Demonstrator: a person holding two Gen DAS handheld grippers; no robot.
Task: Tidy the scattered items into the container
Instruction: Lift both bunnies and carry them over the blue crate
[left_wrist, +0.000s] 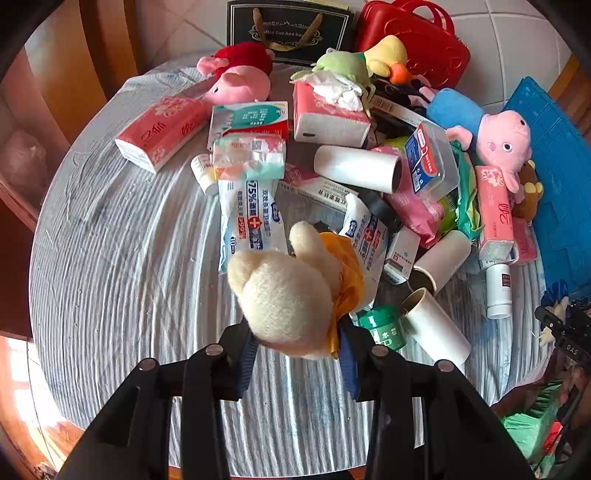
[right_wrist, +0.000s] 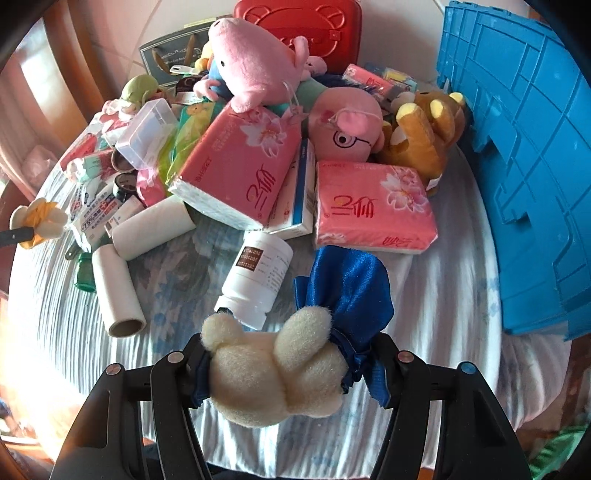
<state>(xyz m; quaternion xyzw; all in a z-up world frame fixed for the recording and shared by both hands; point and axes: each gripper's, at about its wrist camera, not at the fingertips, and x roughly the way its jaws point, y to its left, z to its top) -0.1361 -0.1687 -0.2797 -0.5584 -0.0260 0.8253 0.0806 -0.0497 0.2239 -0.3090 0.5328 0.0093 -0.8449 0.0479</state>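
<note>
My left gripper (left_wrist: 295, 332) is shut on a cream plush rabbit in a yellow dress (left_wrist: 288, 295), held above the striped tablecloth (left_wrist: 129, 258). The same rabbit (right_wrist: 37, 221) shows at the left edge of the right wrist view. My right gripper (right_wrist: 288, 365) is shut on a second cream rabbit in a blue satin dress (right_wrist: 277, 373), also held off the cloth. A blue plastic crate (right_wrist: 517, 147) stands on the right side of the table, seen too as the crate (left_wrist: 554, 166) in the left wrist view. Scattered items cover the table's far half.
In the pile lie pink tissue packs (right_wrist: 373, 206), white paper rolls (left_wrist: 358, 168), a white bottle (right_wrist: 258, 277), wipe packets (left_wrist: 247, 221), a green jar (left_wrist: 384, 325), pig plushes (right_wrist: 255, 62) and a brown bear (right_wrist: 424, 136). A red case (left_wrist: 413, 40) and black gift bag (left_wrist: 288, 29) stand behind.
</note>
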